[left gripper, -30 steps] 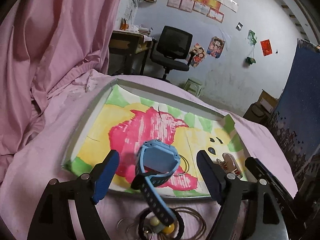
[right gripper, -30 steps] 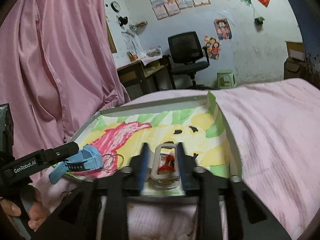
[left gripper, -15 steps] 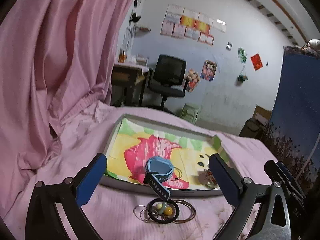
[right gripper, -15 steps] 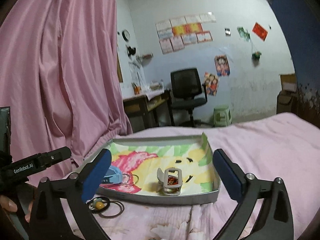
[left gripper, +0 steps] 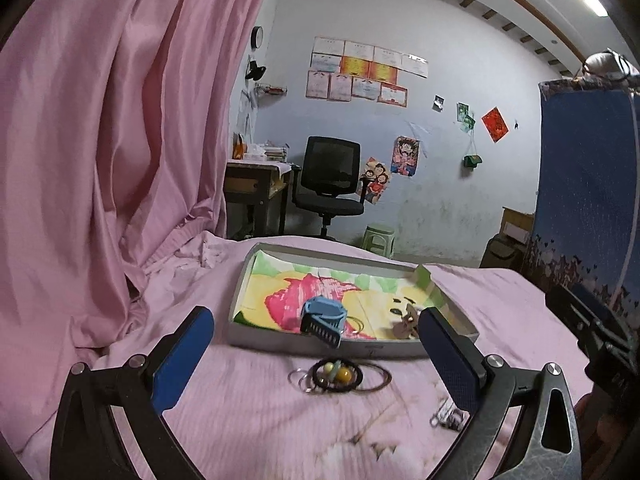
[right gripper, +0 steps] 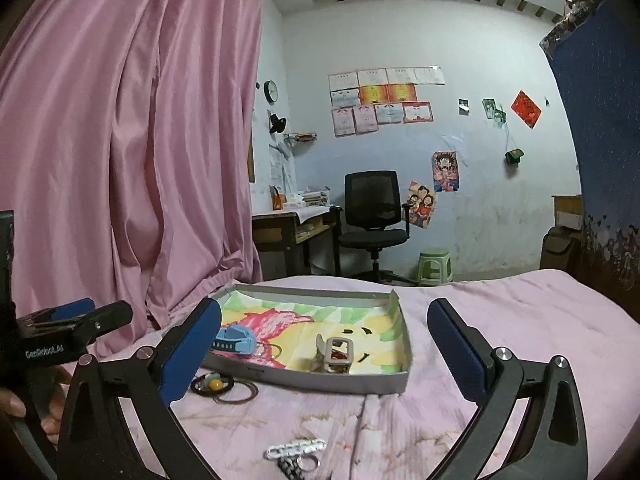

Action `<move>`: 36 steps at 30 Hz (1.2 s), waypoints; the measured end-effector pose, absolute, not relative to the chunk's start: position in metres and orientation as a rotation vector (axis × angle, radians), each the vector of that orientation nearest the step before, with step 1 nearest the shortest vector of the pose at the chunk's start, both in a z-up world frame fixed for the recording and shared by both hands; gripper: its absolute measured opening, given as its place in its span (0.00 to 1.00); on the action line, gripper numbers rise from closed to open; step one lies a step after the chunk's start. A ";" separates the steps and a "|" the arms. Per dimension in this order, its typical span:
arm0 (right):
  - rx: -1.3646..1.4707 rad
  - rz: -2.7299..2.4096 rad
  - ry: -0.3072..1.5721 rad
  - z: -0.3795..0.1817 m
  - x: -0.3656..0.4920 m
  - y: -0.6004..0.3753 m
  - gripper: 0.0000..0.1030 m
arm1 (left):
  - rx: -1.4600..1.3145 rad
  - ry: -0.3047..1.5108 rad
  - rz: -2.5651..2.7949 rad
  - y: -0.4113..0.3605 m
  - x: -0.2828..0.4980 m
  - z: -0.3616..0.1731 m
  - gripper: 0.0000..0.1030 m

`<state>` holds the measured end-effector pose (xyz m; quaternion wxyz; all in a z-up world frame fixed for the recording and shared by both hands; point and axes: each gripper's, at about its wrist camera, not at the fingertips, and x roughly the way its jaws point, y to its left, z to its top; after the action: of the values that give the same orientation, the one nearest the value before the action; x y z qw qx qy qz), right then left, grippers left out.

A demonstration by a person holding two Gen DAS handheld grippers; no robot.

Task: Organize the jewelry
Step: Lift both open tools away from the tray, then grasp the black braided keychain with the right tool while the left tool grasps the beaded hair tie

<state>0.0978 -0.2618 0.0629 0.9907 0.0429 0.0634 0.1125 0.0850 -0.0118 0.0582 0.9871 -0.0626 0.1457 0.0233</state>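
Hovering over the pink bedsheet [right gripper: 500, 312], both tools are spread wide and hold nothing: left tool [left gripper: 316, 360] and right tool [right gripper: 324, 344], blue pads facing inward. Nearest the right wrist camera, a white link clip [right gripper: 296, 449] lies on the sheet with a small ring and patterned piece touching it. From the left wrist view, a small metal clip [left gripper: 446, 416] sits near the right finger. Further out, just in front of the tray, a black hair tie with beads [left gripper: 337, 374] lies inside thin wire bangles [left gripper: 376, 378], with small metal rings touching on the left. Behind them sits the grey tray [right gripper: 360, 382], lined with a pink, yellow and green drawing. Inside, the blue watch [left gripper: 323, 316] rests at the near left corner, its strap hanging over the near rim, thin bangles just beside it. The grey buckle piece [right gripper: 336, 356] with something red inside stands near the tray's front middle. A person's hand [right gripper: 24, 404] holds the left tool's handle at the frame edge. Far back: pink curtain [left gripper: 100, 140], a black office chair [right gripper: 374, 216], a green stool [right gripper: 434, 266].
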 end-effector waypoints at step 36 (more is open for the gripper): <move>0.044 0.327 0.723 -0.030 0.117 -0.254 0.92 | -0.086 0.658 -0.024 -0.006 0.102 -0.018 1.00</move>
<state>0.1172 -0.2542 -0.0303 0.9222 0.0215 0.3520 0.1590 0.1021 -0.0064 -0.0181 0.9454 -0.0423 0.3229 -0.0116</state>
